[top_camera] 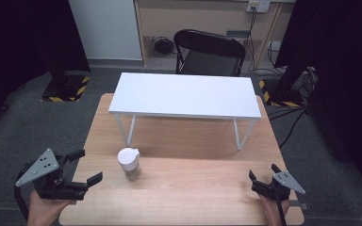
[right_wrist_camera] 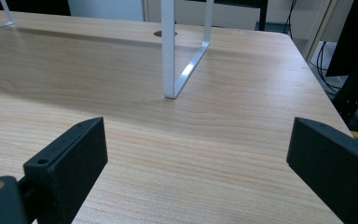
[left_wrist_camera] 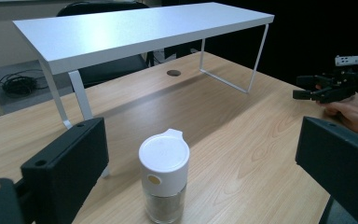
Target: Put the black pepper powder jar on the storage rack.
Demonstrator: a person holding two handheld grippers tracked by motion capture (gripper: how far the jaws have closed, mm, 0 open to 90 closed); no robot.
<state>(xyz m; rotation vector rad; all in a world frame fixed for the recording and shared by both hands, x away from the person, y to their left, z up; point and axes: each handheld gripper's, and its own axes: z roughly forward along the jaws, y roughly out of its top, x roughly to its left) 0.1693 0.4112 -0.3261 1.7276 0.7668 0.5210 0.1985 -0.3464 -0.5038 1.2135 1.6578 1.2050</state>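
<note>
A small glass shaker jar (top_camera: 130, 164) with a white flip lid stands upright on the wooden table (top_camera: 198, 193), in front of a white shelf riser (top_camera: 184, 94). My left gripper (top_camera: 86, 165) is open at the table's left front. It points at the jar, which stands a short way beyond its jaws. In the left gripper view the jar (left_wrist_camera: 164, 179) stands between and just past the open left gripper (left_wrist_camera: 200, 154). My right gripper (top_camera: 264, 173) is open and holds nothing near the right front edge. The right gripper view shows the open right gripper (right_wrist_camera: 196, 154) facing the riser's leg (right_wrist_camera: 168, 56).
The riser (left_wrist_camera: 121, 32) spans the table's far half on thin white legs, with open space beneath it. A black chair (top_camera: 209, 52) stands behind the table. A round cable hole (left_wrist_camera: 173, 73) sits under the riser. Cables and black stands line the floor at both sides.
</note>
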